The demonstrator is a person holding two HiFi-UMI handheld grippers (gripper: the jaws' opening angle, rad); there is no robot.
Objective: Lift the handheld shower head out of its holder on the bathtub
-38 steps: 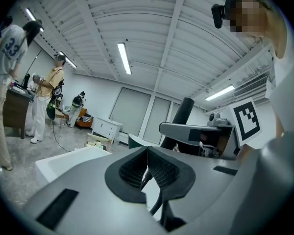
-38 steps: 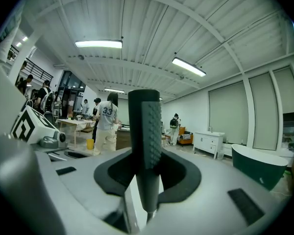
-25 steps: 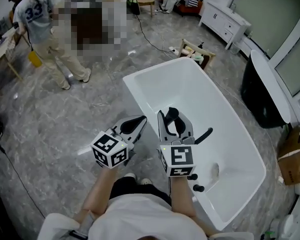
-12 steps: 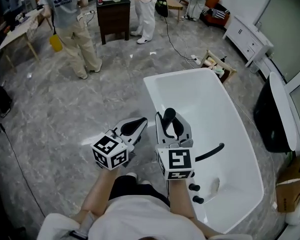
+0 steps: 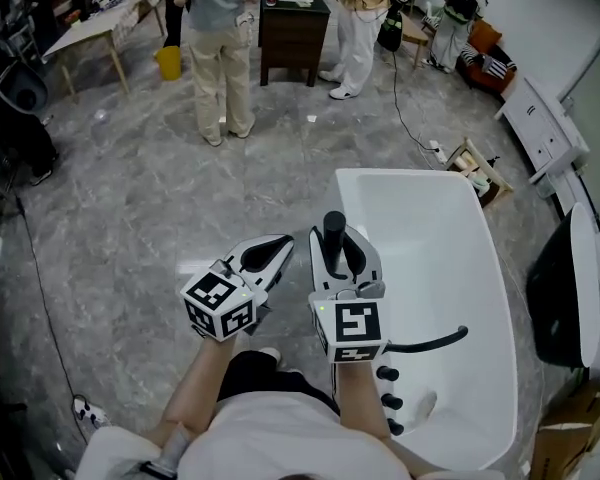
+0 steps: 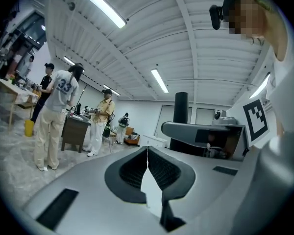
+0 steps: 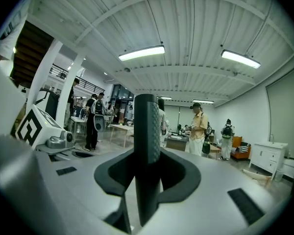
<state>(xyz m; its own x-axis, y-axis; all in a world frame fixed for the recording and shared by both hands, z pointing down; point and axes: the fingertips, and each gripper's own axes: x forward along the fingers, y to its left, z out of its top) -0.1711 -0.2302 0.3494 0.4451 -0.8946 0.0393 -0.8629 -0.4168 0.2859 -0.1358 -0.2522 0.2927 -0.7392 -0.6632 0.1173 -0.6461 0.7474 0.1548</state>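
**A:** What does the head view give that the claw views miss?

**B:** The grey veined marble floor [image 5: 130,228] and the glossy white bathtub [image 5: 430,238]. Both claw views look level, at a ribbed ceiling [image 7: 186,23] with strip lights [image 7: 141,53].

**A:** What's around?

**B:** People [image 5: 220,48] by a dark wooden cabinet [image 5: 292,28], far off. A curved black spout [image 5: 435,344] and round knobs [image 5: 386,373] sit on the tub's near end.

**A:** The claws?

**B:** The right claw [image 5: 337,243] [image 7: 147,160] grips the shower head [image 5: 333,220] [image 7: 147,121], a matte black cylinder upright between its pads, seen over the tub's left rim. Just beside it, the left claw [image 5: 270,251] [image 6: 147,153] has its ribbed pads pressed together, with nothing between. Its view catches the cylinder [image 6: 181,109] sideways.
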